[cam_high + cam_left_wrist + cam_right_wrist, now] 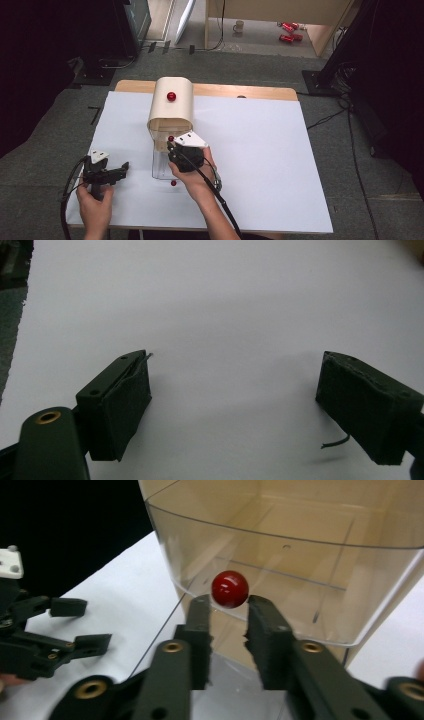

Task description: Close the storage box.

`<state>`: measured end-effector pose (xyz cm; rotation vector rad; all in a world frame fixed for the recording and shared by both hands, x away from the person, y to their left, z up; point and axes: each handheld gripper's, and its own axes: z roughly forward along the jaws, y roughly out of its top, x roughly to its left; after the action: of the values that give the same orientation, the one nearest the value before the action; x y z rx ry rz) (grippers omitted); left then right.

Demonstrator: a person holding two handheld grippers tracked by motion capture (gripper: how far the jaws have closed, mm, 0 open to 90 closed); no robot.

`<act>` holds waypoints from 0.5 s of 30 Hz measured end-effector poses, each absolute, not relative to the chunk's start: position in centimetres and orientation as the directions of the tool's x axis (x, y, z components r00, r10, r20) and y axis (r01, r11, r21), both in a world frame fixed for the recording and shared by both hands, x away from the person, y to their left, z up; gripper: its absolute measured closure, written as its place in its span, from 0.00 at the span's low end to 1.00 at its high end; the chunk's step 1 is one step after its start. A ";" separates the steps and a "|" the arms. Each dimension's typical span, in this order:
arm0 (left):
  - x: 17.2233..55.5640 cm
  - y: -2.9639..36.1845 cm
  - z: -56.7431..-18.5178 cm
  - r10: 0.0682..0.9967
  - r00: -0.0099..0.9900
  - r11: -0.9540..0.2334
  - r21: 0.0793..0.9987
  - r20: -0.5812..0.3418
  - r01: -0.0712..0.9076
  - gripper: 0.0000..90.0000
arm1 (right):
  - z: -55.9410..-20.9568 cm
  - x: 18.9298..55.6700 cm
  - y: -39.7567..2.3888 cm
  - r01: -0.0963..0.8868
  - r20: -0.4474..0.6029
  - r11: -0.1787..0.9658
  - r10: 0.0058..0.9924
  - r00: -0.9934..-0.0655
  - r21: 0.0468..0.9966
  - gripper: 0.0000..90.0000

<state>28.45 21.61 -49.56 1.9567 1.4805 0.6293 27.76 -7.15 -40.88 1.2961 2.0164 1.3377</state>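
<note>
The left gripper (121,167) rests low over the white table sheet (260,165) near its left edge, jaws spread wide with nothing between them. To its right, the right gripper (229,601) meets the clear drawer (300,560) drawn from the cream cabinet (171,107). Its jaws stand narrowly parted around the drawer's red knob (230,589); whether they pinch it cannot be told.

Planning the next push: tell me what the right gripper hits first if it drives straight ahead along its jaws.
Most likely the red knob on the clear drawer, sitting just past the right gripper between its narrowly parted jaw tips. Depth is unclear; it may already touch.
</note>
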 end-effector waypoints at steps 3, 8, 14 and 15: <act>28.4 21.6 -49.6 0.964 0.266 -0.199 0.706 0.015 0.680 0.16 | -40.7 27.4 -7.1 0.480 0.163 0.133 0.836 -0.525 0.867 0.60; 28.4 21.6 -49.6 0.964 0.266 -0.199 0.706 0.016 0.679 0.16 | -40.2 26.1 -6.8 0.471 0.141 0.171 0.819 -0.556 0.865 0.30; 28.4 21.6 -49.6 0.964 0.266 -0.199 0.706 0.016 0.679 0.16 | -39.9 24.9 -6.7 0.491 0.128 0.193 0.827 -0.547 0.849 0.00; 28.4 21.6 -49.6 0.964 0.266 -0.199 0.706 0.016 0.679 0.16 | -39.9 24.9 -6.7 0.491 0.128 0.193 0.827 -0.547 0.849 0.00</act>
<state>28.45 21.60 -49.56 1.9568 1.4799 0.6302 24.87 -6.74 -39.85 1.2390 2.1174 1.2940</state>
